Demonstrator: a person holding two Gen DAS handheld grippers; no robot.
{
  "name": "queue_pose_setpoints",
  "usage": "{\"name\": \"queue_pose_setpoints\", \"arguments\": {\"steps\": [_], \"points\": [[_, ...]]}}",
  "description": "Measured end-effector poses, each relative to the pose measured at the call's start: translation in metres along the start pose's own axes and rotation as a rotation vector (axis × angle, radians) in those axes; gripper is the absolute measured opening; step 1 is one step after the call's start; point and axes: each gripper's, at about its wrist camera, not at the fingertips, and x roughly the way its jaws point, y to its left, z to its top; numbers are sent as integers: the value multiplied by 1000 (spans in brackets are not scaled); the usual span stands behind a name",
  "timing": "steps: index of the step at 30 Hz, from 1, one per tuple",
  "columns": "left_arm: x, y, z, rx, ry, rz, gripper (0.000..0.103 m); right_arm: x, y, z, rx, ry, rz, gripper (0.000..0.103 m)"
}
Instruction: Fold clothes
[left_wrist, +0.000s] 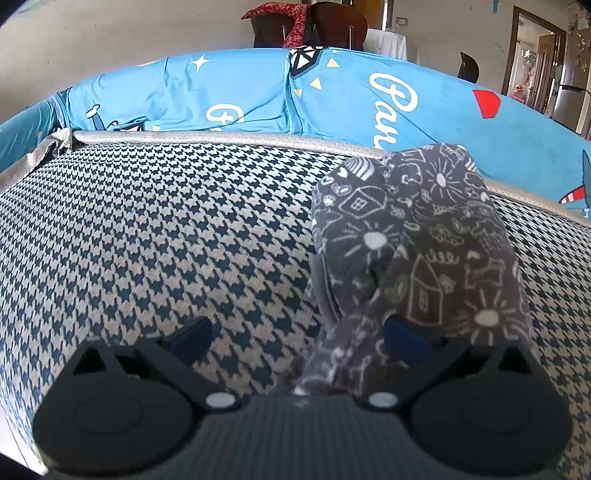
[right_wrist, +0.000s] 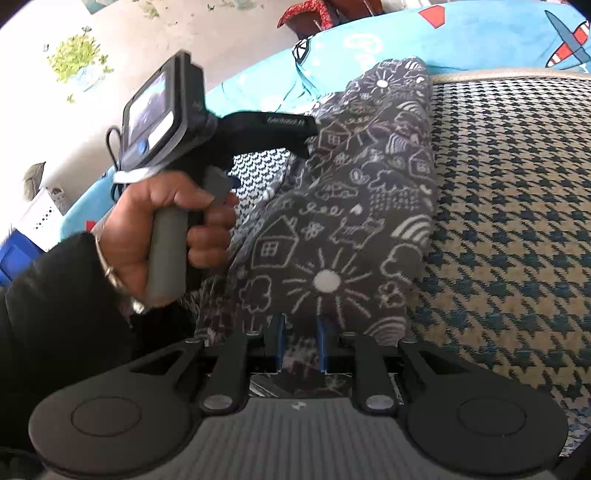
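A dark grey garment (left_wrist: 417, 236) printed with white houses and suns hangs bunched above the houndstooth cushion (left_wrist: 166, 229). In the left wrist view my left gripper (left_wrist: 297, 339) is open, its jaws wide apart. The cloth drapes over its right finger (left_wrist: 404, 338), and bare cushion shows between the pads. In the right wrist view my right gripper (right_wrist: 300, 339) is shut on the garment (right_wrist: 332, 229), with a fold of cloth pinched between its blue pads. A hand (right_wrist: 147, 221) holds the left gripper's grey handle (right_wrist: 166, 251) on the left; that gripper's fingertips are hidden behind the cloth.
A blue printed sheet (left_wrist: 258, 92) covers the cushions behind the seat's grey piping (left_wrist: 221, 138). Dark chairs with a red cloth (left_wrist: 295, 22) stand by the far wall. A doorway (left_wrist: 535, 55) is at the right. A black sleeve (right_wrist: 48, 314) fills the lower left.
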Motion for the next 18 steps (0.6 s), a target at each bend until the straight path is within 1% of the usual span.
{"name": "queue_pose_setpoints", "arguments": {"steps": [8, 18], "points": [[15, 0, 1, -10, 28, 16, 103, 12, -5, -1, 24, 35, -2, 19], [22, 2, -3, -21, 41, 16, 103, 23, -7, -1, 15, 75, -10, 19]]}}
